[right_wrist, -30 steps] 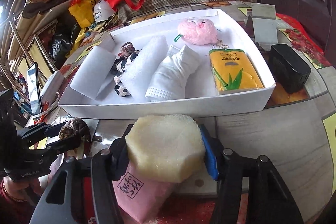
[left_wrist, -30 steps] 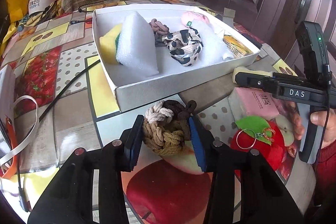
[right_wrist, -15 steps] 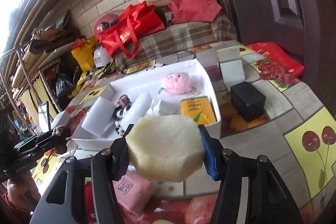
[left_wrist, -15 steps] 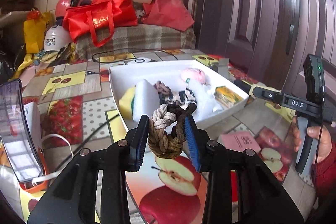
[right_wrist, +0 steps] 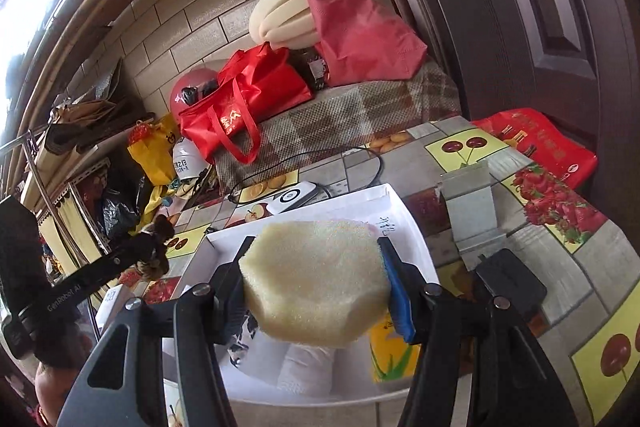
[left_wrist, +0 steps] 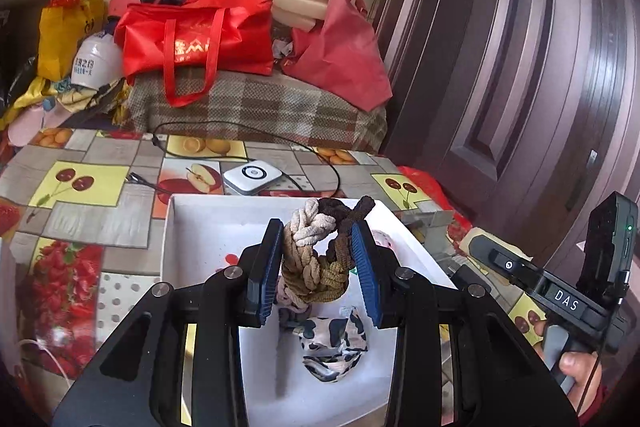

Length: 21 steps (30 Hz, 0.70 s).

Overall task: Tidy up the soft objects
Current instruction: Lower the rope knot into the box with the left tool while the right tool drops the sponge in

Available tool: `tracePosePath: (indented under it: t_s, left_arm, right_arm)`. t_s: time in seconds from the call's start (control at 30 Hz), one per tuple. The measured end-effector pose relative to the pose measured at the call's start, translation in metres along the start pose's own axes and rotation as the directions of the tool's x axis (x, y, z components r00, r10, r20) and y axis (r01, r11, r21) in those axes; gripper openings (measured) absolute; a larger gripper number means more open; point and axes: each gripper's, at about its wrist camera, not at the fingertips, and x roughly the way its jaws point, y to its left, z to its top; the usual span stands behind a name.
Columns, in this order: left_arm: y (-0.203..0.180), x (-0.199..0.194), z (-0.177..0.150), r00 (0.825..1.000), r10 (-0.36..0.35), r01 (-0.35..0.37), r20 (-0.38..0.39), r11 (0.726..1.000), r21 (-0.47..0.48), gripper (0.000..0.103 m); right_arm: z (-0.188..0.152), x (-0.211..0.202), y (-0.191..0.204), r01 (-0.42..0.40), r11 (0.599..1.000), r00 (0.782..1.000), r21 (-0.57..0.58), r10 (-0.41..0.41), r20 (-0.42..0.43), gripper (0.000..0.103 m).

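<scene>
My left gripper [left_wrist: 316, 267] is shut on a braided brown and beige rope knot [left_wrist: 316, 259] and holds it in the air above the white box [left_wrist: 200, 219]. A cow-print cloth [left_wrist: 332, 347] lies in the box below it. My right gripper [right_wrist: 316, 287] is shut on a pale yellow sponge [right_wrist: 316, 279] and holds it above the same white box [right_wrist: 408, 227]. Under it lie a rolled white towel [right_wrist: 304, 367] and a yellow tissue pack [right_wrist: 388, 355]. The left gripper with the knot [right_wrist: 154, 247] shows at the left of the right wrist view.
A white round-button device [left_wrist: 252, 175] with a black cable lies behind the box. A black box [right_wrist: 512, 283] and a grey stand [right_wrist: 472, 203] sit right of the box. Red bags [left_wrist: 196, 39] and helmets are piled on the checked cloth at the back.
Both grippers have risen from the table and moved forward over the white box, each still holding its object. The views tilted up toward the back wall.
</scene>
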Motion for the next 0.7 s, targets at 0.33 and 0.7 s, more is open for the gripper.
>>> tracePosePath:
  t_s: [0.33, 0.7]
  left_arm:
    - [0.019, 0.025, -0.013, 0.996, -0.045, 0.039, -0.081, 0.996, -0.075, 0.042]
    - [0.02, -0.008, 0.004, 1.0, 0.02, -0.02, 0.003, 0.997, -0.072, 0.103]
  right_arm:
    - [-0.013, 0.052, -0.006, 0.019, 0.999, 0.99, 0.035, -0.014, -0.143, 0.067]
    - [0.002, 0.013, -0.004, 0.026, 0.998, 0.999, 0.064, -0.028, 0.031, 0.103]
